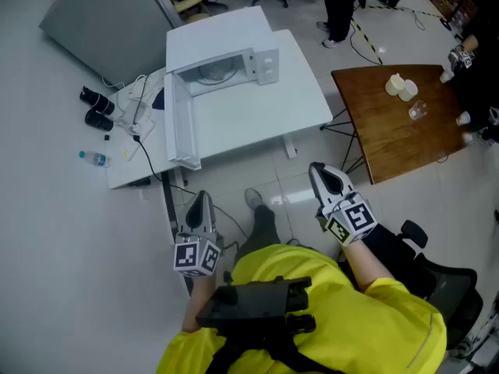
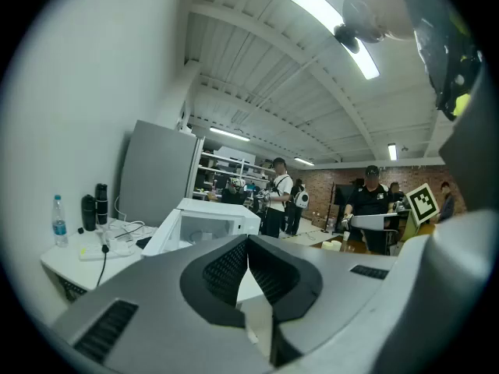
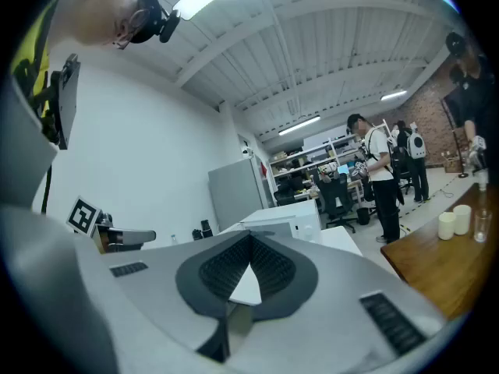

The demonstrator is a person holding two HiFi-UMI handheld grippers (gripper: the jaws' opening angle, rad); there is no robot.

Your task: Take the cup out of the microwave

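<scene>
A white microwave (image 1: 226, 57) stands on a white table (image 1: 257, 119) ahead of me, its door (image 1: 179, 127) swung open to the left. Inside, something pale and round (image 1: 210, 72) shows dimly; I cannot tell whether it is the cup. My left gripper (image 1: 203, 196) hovers short of the table's near left corner, shut and empty. The right gripper (image 1: 316, 168) hangs near the table's front right, also shut with nothing in it. In the left gripper view the shut jaws (image 2: 248, 241) point at the microwave (image 2: 210, 220). The right gripper view shows shut jaws (image 3: 251, 238) below the microwave (image 3: 284, 220).
A brown wooden table (image 1: 398, 127) with pale cups (image 1: 401, 86) stands to the right. A water bottle (image 1: 93, 157), black items (image 1: 97, 107) and cables (image 1: 136, 107) lie on the white table's left part. A grey panel (image 1: 109, 14) leans behind. People (image 2: 277, 197) stand farther off.
</scene>
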